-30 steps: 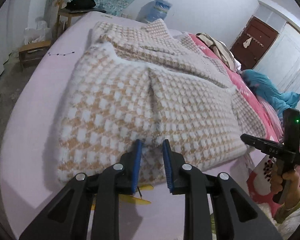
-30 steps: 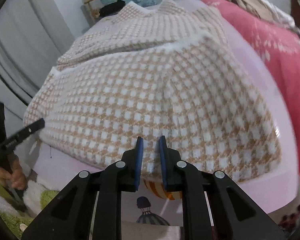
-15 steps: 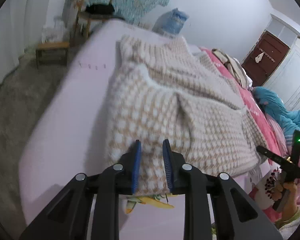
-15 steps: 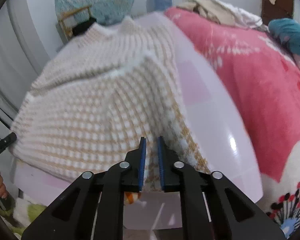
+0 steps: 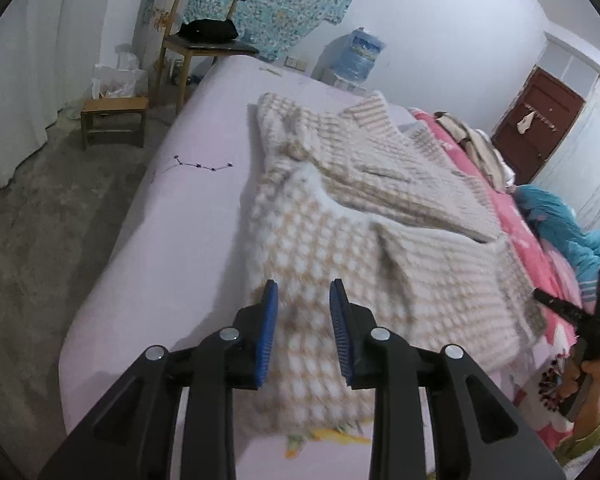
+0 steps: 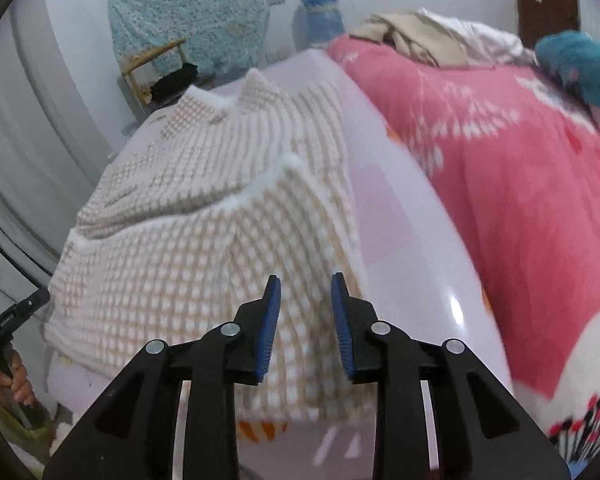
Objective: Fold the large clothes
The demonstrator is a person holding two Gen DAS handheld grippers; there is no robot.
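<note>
A large beige-and-white checked fleece garment lies spread on a lilac bed sheet, with its upper part folded over the lower part. My left gripper is open and empty, just above the garment's near left corner. My right gripper is open and empty, over the garment's near right corner by the bed's front edge. The right gripper also shows in the left wrist view, and the left one in the right wrist view.
A pink patterned blanket covers the bed's right side, with a teal cloth and a beige clothes pile on it. A wooden chair, a low stool and a water bottle stand beyond the bed.
Both grippers have opened wider and swung outward toward the garment's near corners, left one leftward, right one rightward. The garment has not visibly moved.
</note>
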